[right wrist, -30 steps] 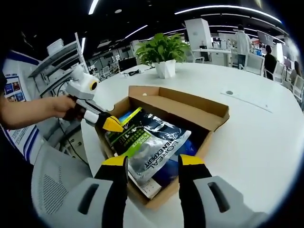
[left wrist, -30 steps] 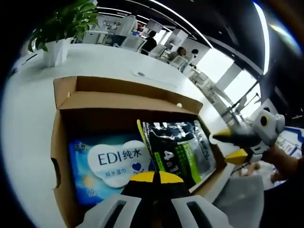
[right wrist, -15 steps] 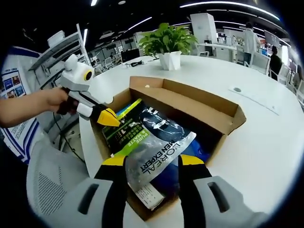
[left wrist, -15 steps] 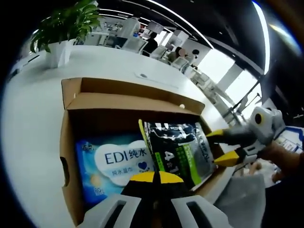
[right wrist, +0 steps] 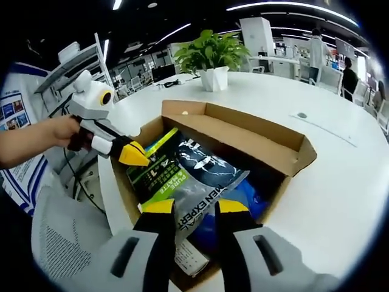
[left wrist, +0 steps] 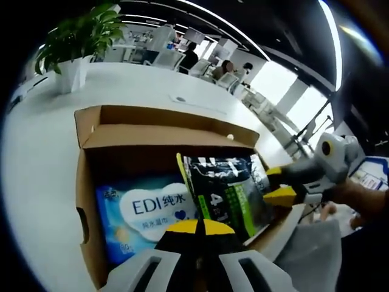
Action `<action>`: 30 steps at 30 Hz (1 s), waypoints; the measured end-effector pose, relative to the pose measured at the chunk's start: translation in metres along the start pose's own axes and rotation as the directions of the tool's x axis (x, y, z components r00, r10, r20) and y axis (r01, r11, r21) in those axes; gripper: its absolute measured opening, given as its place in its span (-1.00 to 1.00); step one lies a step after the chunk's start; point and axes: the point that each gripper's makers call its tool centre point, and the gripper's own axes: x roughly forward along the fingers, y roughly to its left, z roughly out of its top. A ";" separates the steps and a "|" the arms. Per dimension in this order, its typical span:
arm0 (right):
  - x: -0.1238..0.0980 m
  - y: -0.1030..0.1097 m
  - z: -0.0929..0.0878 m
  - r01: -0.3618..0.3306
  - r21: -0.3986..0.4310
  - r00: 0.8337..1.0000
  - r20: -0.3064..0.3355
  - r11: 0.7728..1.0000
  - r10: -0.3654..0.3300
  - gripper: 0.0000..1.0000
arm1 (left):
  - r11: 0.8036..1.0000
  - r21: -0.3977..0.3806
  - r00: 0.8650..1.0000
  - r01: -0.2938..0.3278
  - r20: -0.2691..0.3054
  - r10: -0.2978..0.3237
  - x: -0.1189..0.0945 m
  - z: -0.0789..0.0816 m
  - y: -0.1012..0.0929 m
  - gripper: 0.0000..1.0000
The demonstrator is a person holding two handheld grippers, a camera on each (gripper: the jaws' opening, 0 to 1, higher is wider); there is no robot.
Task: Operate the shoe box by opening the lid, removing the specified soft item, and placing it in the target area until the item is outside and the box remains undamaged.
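Right tongs (right wrist: 187, 207) have narrowed onto the dark foil pouch (right wrist: 194, 176), gripping its lower edge. Pouch lies inside the open brown cardboard box (right wrist: 273, 137) on the white surface (right wrist: 340, 182), atop a blue wipes pack (left wrist: 146, 210). Left tongs (left wrist: 197, 228) clenched at the pouch's 6 o'clock end. Step: extraction; next, lift clear. Both held low, angled boxward.

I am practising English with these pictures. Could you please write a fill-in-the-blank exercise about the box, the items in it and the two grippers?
1. The shoe box on the white table is ____.
2. The left gripper pinches the ____ pouch.
3. The wet wipes pack is ____ in colour.
4. The right gripper has its jaws on both sides of the pouch's ____ end.

Missing words: open; dark; blue; silver
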 end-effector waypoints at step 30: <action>-0.040 -0.030 0.021 0.070 0.122 0.995 0.066 0.990 -0.079 -0.97 | 0.995 0.093 1.000 0.021 0.005 -0.021 0.000 0.021 -0.045 -1.00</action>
